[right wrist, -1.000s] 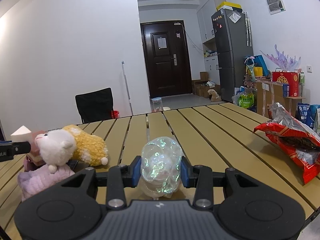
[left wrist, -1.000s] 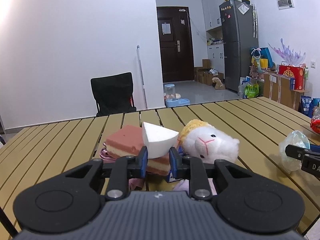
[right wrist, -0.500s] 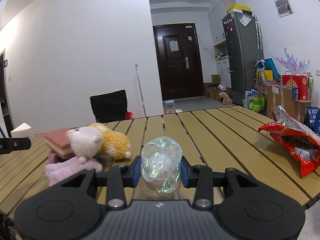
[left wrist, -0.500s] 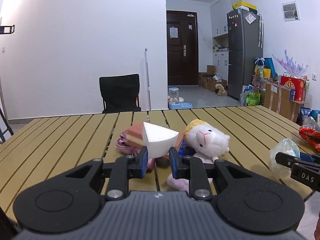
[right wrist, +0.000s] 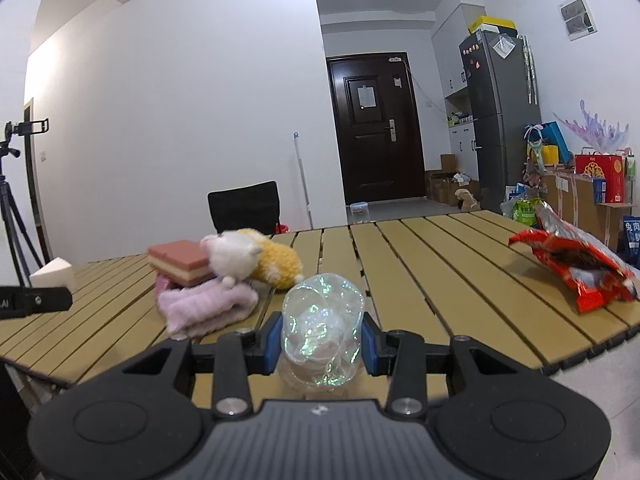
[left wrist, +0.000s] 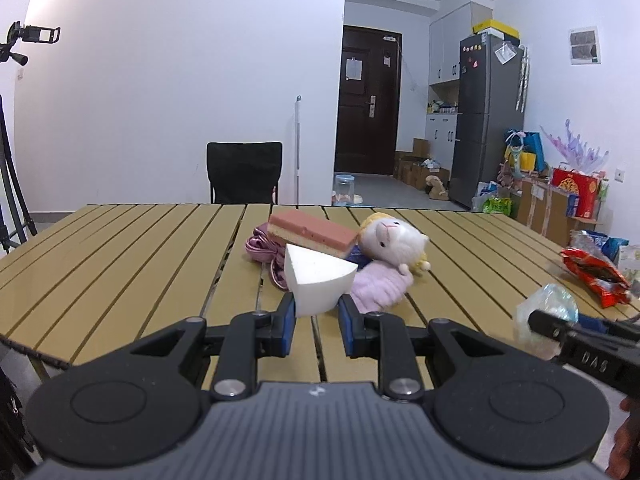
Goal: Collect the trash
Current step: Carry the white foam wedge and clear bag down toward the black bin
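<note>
Left wrist view: white foam wedge (left wrist: 318,278) clamped in left gripper (left wrist: 316,322), held above the slatted table (left wrist: 120,256).
Right gripper (right wrist: 322,340) is clamped on a crumpled clear plastic wrapper (right wrist: 322,326) near the table edge. Plush sheep (left wrist: 394,240), pink sponge block (left wrist: 312,234) and lilac cloth (left wrist: 378,286) lie mid-table; red snack bag (right wrist: 576,260) lies at right.

Plush toy (left wrist: 394,238) lies on table (left wrist: 120,248), chair (left wrist: 244,178) behind
</note>
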A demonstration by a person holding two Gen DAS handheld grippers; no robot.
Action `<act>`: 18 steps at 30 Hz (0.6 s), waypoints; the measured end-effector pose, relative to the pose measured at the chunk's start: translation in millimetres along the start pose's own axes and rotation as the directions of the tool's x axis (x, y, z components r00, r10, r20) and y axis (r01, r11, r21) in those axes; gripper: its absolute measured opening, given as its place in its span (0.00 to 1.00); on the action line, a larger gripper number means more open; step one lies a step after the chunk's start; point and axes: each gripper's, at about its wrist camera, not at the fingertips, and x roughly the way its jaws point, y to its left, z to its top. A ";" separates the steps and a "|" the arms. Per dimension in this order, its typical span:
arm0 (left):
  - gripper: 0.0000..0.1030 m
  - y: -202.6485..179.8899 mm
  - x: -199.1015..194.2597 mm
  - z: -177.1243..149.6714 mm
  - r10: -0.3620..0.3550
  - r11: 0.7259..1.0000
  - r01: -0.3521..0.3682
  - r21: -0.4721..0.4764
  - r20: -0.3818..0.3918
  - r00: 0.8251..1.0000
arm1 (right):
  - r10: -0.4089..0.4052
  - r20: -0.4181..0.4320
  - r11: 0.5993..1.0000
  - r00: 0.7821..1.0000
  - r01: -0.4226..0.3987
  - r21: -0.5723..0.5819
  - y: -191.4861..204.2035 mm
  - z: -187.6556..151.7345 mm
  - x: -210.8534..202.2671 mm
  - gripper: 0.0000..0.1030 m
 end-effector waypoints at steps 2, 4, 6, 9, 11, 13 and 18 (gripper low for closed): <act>0.22 -0.1 -9.8 -3.1 -0.015 1.000 0.015 -0.003 0.004 1.000 | 0.000 -0.007 1.000 1.000 0.000 -0.004 2.3 -6.6 -11.4 0.37; 0.22 -1.6 -18.4 -7.7 -0.025 1.000 0.025 -0.006 0.001 1.000 | 0.000 -0.020 1.000 1.000 0.000 -0.005 3.2 -14.3 -23.7 0.37; 0.22 -4.0 -27.0 -13.9 -0.038 0.999 0.038 -0.006 -0.006 0.999 | -0.003 -0.033 1.000 0.999 0.003 -0.006 4.9 -21.8 -33.9 0.37; 0.22 -6.0 -40.5 -24.0 -0.050 0.999 0.050 0.002 -0.018 0.999 | -0.009 -0.051 1.000 0.999 0.008 -0.010 5.0 -33.0 -49.9 0.37; 0.22 -6.3 -48.7 -30.9 -0.053 0.999 0.053 0.004 -0.028 0.998 | -0.013 -0.065 1.000 0.998 0.012 -0.011 2.8 -41.9 -61.7 0.37; 0.22 -5.4 -54.1 -36.6 -0.055 0.998 0.056 0.003 -0.042 0.998 | -0.019 -0.080 1.000 0.997 0.018 -0.013 1.7 -51.2 -71.7 0.37; 0.22 -3.1 -65.5 -56.5 -0.050 0.999 0.050 -0.001 -0.095 0.994 | -0.026 -0.114 1.000 0.993 0.024 -0.016 -1.4 -68.1 -89.5 0.37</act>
